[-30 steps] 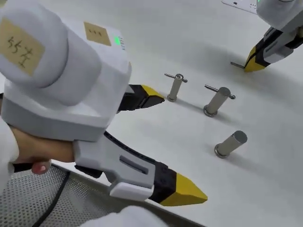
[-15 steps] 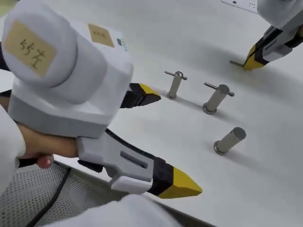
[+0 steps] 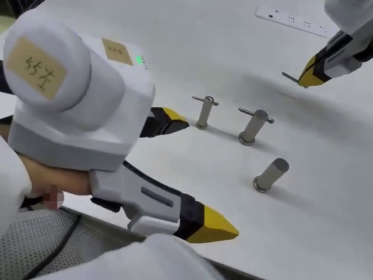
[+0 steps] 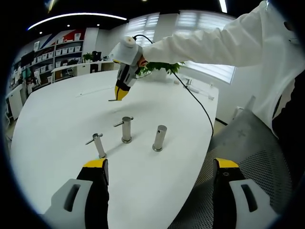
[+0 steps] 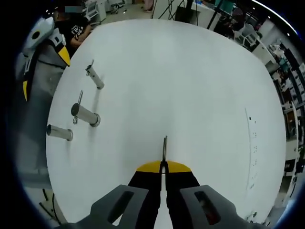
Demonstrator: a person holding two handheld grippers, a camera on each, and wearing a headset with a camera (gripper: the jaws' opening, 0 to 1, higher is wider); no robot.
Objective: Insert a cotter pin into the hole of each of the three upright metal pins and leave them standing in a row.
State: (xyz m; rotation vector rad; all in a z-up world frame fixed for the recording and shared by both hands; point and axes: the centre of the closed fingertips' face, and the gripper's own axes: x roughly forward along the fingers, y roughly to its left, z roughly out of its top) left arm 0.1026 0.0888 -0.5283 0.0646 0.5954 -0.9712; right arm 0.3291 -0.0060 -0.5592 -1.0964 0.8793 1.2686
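Note:
Three metal pins stand on the white table. The far pin (image 3: 203,112) (image 4: 98,144) and the middle pin (image 3: 252,126) (image 4: 126,130) each carry a cotter pin through the top. The near pin (image 3: 270,175) (image 4: 159,138) (image 5: 59,132) has none. My left gripper (image 3: 213,178) (image 4: 161,164) is open and holds nothing, with its jaws wide apart just left of the row. My right gripper (image 3: 308,79) (image 5: 163,167) hovers beyond the row, shut on a cotter pin (image 3: 289,76) (image 5: 165,148) that sticks out past its tips.
A white power strip (image 3: 291,20) lies at the far right of the table. The table's near edge (image 3: 116,224) runs below my left gripper, with a grey mesh chair seat (image 3: 35,245) beside it. A cable (image 4: 190,90) trails from the right gripper.
The head camera has shifted a little. The pins and both grippers keep nearly the same places relative to one another, and the right gripper still holds its cotter pin.

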